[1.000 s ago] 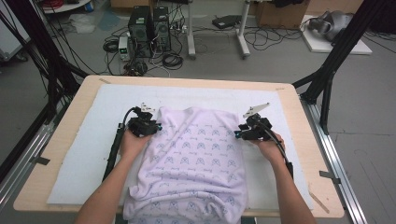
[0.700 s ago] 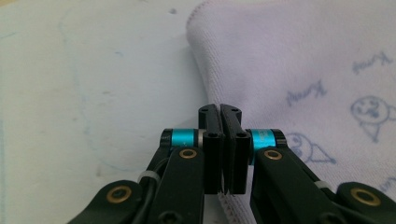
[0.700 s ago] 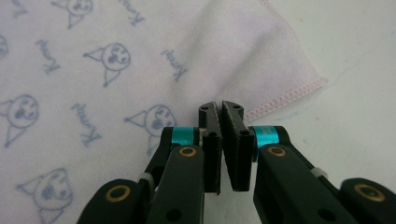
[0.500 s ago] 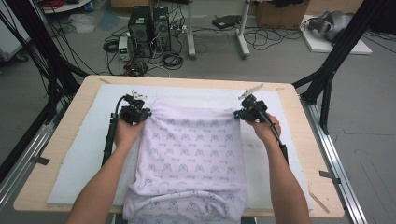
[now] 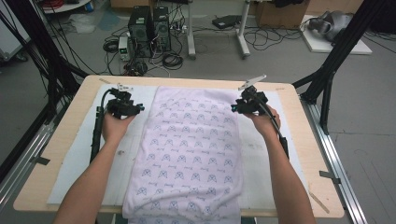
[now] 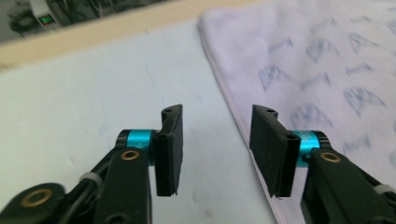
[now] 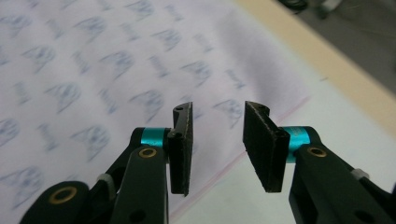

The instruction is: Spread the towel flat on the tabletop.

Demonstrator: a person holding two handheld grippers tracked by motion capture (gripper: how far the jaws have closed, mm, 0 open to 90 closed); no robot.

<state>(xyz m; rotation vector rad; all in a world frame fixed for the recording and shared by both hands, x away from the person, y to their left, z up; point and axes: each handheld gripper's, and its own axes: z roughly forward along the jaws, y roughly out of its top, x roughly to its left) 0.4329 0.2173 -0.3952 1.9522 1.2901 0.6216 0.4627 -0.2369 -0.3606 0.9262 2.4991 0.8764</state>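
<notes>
Towel (image 5: 189, 154) — pale lilac with a small repeated print — lies spread flat down the middle of the tabletop (image 5: 60, 154) on a white mat (image 5: 81, 163), its far edge near the back rim and its near edge hanging over the front. Left tool (image 5: 139, 108) hovers just off the towel's far left corner, its jaws having just been opening and now standing apart with nothing between them, the towel's edge (image 6: 229, 107) running under the gap. Right tool (image 5: 233, 108) sits over the far right corner (image 7: 261, 70) — its jaws likewise just opened, parted and empty.
</notes>
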